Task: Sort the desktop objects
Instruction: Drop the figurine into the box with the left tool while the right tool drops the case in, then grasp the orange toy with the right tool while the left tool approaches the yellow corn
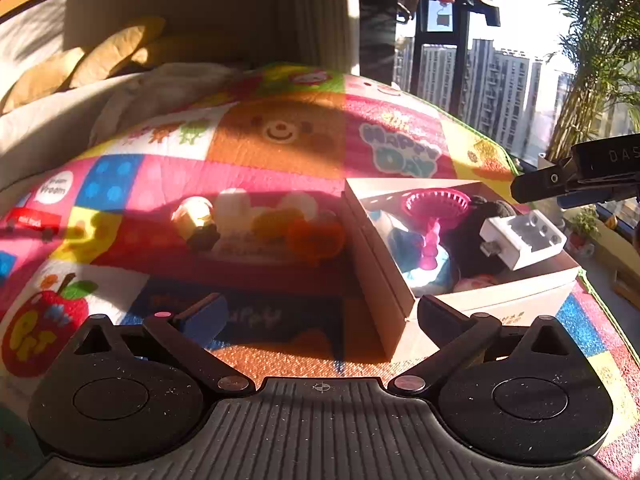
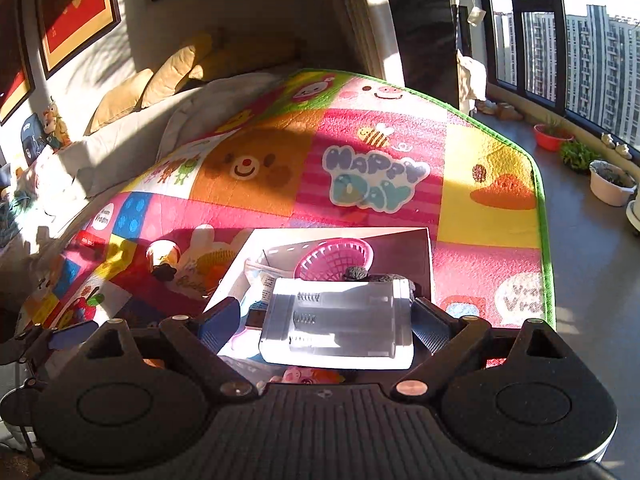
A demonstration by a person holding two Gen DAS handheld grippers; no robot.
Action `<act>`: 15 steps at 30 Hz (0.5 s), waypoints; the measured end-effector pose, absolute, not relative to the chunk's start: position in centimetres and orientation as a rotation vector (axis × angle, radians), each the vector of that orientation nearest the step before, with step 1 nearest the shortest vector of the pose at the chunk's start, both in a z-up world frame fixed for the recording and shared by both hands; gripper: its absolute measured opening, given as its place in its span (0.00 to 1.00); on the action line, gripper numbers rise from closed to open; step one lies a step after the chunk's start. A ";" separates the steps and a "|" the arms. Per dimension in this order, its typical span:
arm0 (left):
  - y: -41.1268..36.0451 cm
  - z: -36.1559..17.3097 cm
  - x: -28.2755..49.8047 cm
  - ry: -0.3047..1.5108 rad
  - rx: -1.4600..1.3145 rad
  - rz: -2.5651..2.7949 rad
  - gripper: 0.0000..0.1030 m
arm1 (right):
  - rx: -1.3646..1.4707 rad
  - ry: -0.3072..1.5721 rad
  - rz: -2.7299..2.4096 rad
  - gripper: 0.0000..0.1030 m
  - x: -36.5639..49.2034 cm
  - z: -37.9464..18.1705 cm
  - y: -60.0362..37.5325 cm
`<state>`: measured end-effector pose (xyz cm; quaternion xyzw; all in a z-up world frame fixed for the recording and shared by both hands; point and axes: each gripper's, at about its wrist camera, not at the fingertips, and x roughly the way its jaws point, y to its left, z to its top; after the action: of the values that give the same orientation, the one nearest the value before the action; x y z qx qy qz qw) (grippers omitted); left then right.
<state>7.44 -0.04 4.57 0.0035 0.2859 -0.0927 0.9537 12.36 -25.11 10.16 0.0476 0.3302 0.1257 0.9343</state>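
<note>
A white cardboard box [image 1: 384, 280] [image 2: 400, 240] stands on the colourful play mat. In it are a pink mesh basket [image 1: 438, 202] [image 2: 336, 258], a dark plush toy [image 1: 472, 240], a pink figure [image 1: 430, 248] and a blue-white item [image 1: 404, 248]. A white battery charger [image 2: 340, 324] [image 1: 524, 238] lies over the box, between my right gripper's [image 2: 326, 324] spread fingers; the left finger stands apart from it. My left gripper [image 1: 320, 316] is open and empty, low by the box's near corner. A small round toy with a dark base [image 1: 196, 222] [image 2: 164, 258] sits on the mat left of the box.
The play mat [image 1: 280, 152] [image 2: 360, 152] covers the surface; its green edge [image 2: 540, 200] drops to a grey floor with plant pots [image 2: 612, 182] on the right. Cushions [image 2: 160, 80] and a white blanket lie at the far left. A palm [image 1: 600, 40] stands by the window.
</note>
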 end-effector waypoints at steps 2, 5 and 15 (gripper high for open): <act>0.7 3.7 6.8 0.610 0.004 -0.182 1.00 | 0.068 0.663 0.240 0.95 12.0 10.3 -24.5; 1.4 2.5 5.8 0.620 0.028 -0.168 1.00 | 0.039 0.652 0.232 0.96 11.5 11.1 -24.0; 6.4 1.7 4.4 0.524 -0.056 -0.077 1.00 | -0.118 0.735 0.411 0.66 15.6 14.1 -13.6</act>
<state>4.37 6.38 1.73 -0.0274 0.2588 -0.0379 0.9648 15.63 -13.61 14.14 -0.0571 0.3565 0.1993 0.9110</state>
